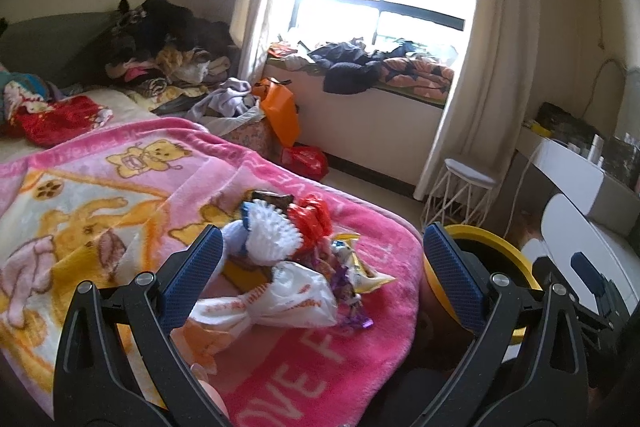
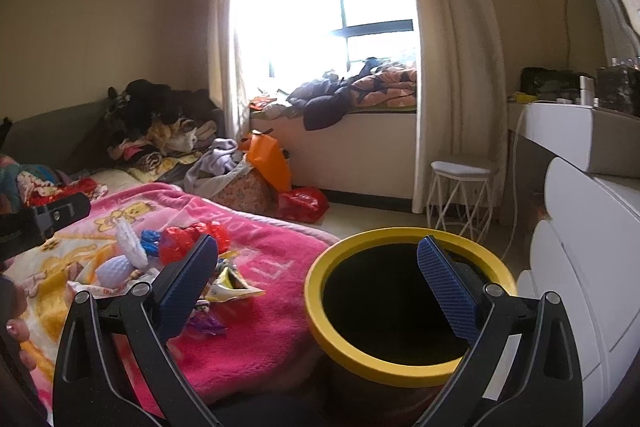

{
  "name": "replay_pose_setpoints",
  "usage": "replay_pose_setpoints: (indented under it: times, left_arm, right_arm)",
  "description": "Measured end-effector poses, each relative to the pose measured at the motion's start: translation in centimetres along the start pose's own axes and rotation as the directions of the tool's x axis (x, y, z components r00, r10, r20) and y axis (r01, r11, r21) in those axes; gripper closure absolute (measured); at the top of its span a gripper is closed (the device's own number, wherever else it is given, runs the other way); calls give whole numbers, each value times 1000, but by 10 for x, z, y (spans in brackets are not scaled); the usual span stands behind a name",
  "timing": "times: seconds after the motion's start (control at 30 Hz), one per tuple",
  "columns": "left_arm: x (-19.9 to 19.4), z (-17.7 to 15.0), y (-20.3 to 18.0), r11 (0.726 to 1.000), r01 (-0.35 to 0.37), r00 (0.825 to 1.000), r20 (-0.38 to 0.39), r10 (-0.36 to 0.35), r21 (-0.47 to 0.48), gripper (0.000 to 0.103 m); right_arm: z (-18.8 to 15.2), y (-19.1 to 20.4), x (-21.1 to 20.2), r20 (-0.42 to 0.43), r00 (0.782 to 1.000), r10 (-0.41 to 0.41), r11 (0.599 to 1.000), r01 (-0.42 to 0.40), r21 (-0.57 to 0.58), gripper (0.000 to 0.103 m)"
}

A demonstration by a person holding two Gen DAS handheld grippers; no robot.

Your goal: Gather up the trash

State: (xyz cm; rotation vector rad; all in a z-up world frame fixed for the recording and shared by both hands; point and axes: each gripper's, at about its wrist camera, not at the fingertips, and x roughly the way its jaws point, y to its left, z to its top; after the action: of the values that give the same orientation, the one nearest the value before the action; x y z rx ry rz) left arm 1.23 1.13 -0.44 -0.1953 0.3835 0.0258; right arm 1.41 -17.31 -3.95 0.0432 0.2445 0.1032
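A heap of trash lies on the pink blanket (image 1: 132,187): a white plastic bag with orange print (image 1: 280,301), a white frilly wrapper (image 1: 272,231), a red wrapper (image 1: 310,219) and yellow and purple packets (image 1: 352,275). My left gripper (image 1: 322,261) hovers over the heap, open, with nothing between its pads. The yellow-rimmed bin (image 2: 404,303) stands beside the bed's corner. My right gripper (image 2: 320,275) hangs open and empty above the bin's near rim. The same red wrapper (image 2: 188,241) and yellow packet (image 2: 236,289) show left of it.
Clothes are piled at the bed's far end (image 1: 160,55) and on the window seat (image 1: 380,67). Orange (image 1: 280,109) and red bags (image 1: 304,159) sit on the floor by the bed. A white wire stool (image 2: 460,199) and white dresser (image 2: 584,259) stand right of the bin.
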Motion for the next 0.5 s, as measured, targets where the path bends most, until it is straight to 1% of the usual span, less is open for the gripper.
replay_pose_setpoints:
  times: [0.27,0.5]
  left_arm:
    - [5,12,27,997,-57,998,8,57,-48,11]
    - [6,24,63,989,-106,994,1,107,-105,11]
  right_arm:
    - [8,26,17,-45,994,99,994,-100,-34,6]
    - [20,55,32,-76,978,194,978,-198,-63,6]
